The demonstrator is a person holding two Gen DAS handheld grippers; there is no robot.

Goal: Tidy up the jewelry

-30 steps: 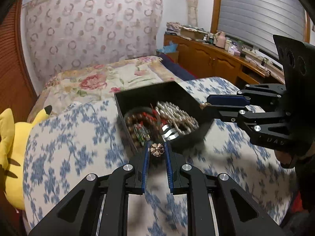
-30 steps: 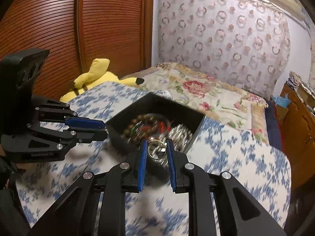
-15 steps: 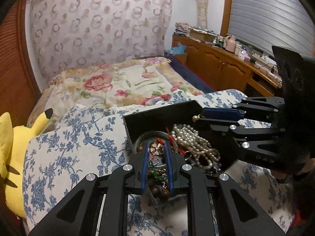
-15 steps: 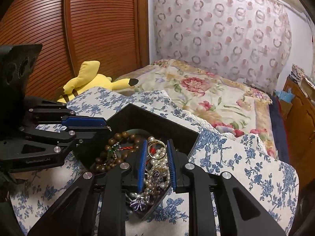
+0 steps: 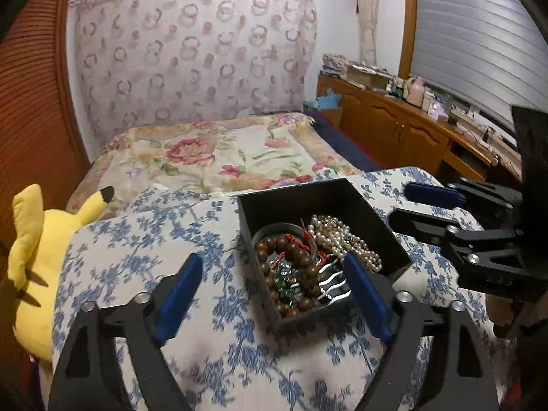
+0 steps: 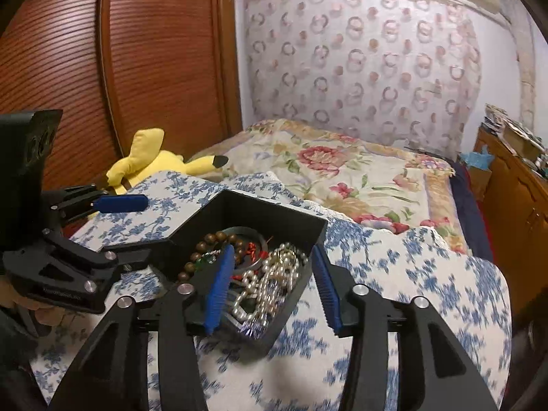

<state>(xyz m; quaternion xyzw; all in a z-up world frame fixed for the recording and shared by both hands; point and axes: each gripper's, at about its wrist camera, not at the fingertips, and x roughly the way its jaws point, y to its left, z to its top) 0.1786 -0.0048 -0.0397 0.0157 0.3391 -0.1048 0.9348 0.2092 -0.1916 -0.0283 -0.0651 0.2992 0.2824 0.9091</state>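
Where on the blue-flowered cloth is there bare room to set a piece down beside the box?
Bare blue-flowered cloth lies between the black box and the yellow plush toy, and on the box's near side. The box is crowded with wooden beads and pearls.

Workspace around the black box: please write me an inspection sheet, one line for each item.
Surface: blue-flowered cloth, bare around the box.
Job's things: black box holds wooden beads, pearl necklace, red cord pieces.
Clutter: yellow plush toy at the cloth's edge.
Claws: left claw open and empty; right claw open, straddling the box's near wall; both have just been opening.
Cables: nothing seen.
Surroundings: flowered bed, wooden cabinet, shuttered window.
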